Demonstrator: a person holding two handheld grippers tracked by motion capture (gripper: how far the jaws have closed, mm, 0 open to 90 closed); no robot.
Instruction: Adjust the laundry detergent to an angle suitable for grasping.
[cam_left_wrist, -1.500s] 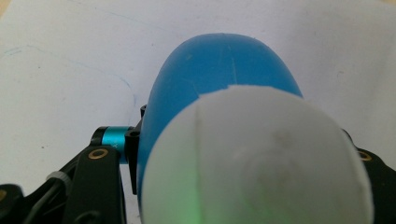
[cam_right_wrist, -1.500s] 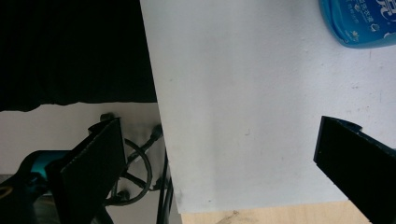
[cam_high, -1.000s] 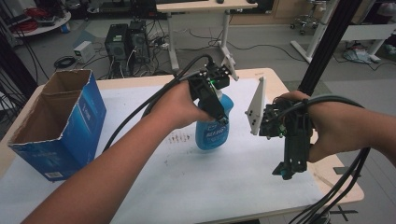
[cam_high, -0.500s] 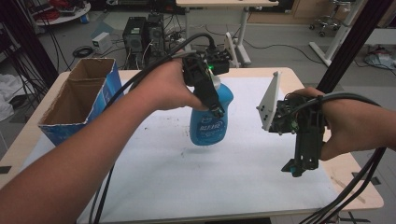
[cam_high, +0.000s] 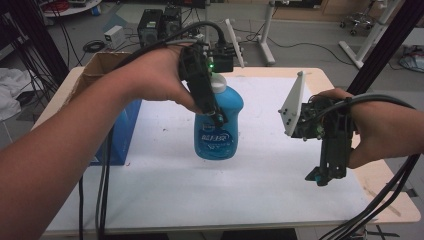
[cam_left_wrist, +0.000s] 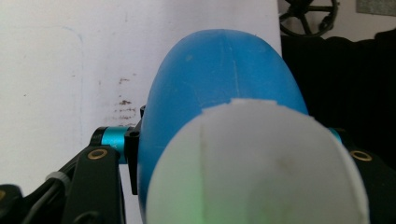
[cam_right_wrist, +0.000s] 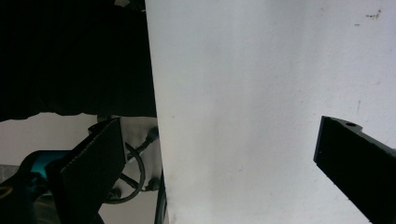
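A blue bottle (cam_high: 222, 135) with a white cap (cam_high: 218, 82) and a white label hangs upright over the middle of the white mat (cam_high: 260, 195), seemingly off its surface. My left gripper (cam_high: 217, 117) is shut on the bottle's upper body, coming down from above. In the left gripper view the white cap (cam_left_wrist: 252, 163) and the blue bottle (cam_left_wrist: 219, 84) sit between the jaws of the left gripper (cam_left_wrist: 224, 140). My right gripper (cam_high: 322, 176) points down over the mat's right side, open with nothing in it. In the right gripper view the right gripper (cam_right_wrist: 224, 154) has its jaws wide apart over bare mat.
An open cardboard box with blue sides (cam_high: 122, 130) stands at the table's left, partly behind my left forearm. The wooden table edge (cam_high: 385, 195) shows past the mat on the right. Cables trail from both grippers toward the front edge.
My left gripper has lifted the blue bottle up off the mat, toward the camera. The right gripper has stayed open over the right side, barely moving.
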